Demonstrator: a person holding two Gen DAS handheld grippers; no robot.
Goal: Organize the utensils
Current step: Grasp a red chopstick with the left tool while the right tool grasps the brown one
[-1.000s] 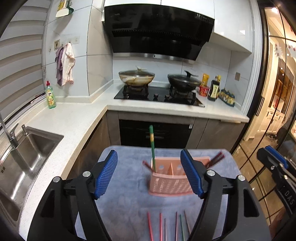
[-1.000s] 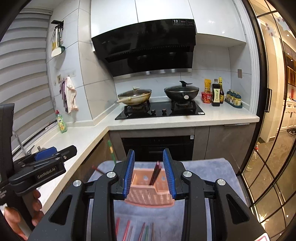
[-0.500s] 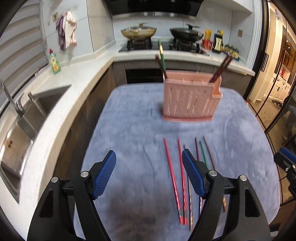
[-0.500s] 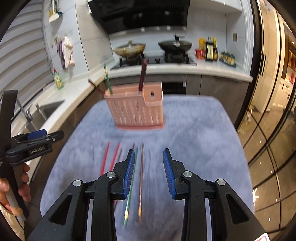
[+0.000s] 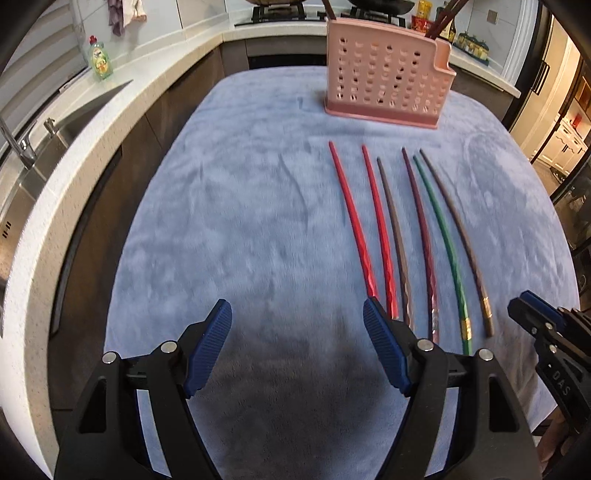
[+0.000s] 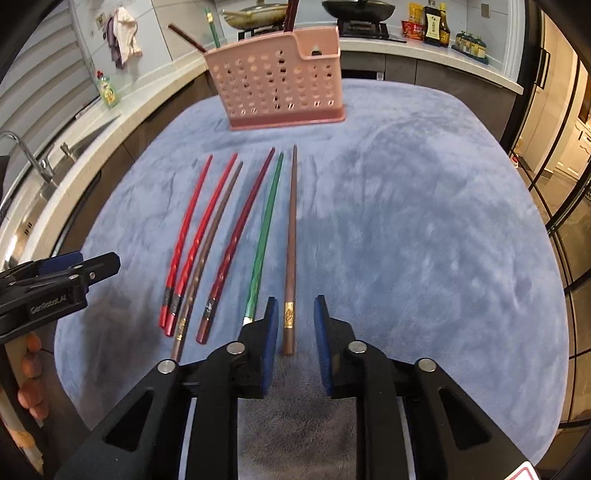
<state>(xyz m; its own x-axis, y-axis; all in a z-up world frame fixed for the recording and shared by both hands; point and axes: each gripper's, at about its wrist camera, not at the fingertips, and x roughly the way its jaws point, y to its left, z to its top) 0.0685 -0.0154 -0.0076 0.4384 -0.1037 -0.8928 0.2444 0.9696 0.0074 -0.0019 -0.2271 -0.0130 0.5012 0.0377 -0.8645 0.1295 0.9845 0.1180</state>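
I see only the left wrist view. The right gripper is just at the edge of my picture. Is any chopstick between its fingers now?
Observer: Yes. The thick end of the rightmost brown chopstick on the cloth lies between the pads of the right gripper. The jaws have just been closing, but a gap shows on each side of the chopstick, so there is no grip yet.
Operator: My view cuts off the top of the holder. Is a green chopstick already inside?
Observer: Yes. A standing green chopstick is in the pink holder, at its left end as the right wrist view shows it.
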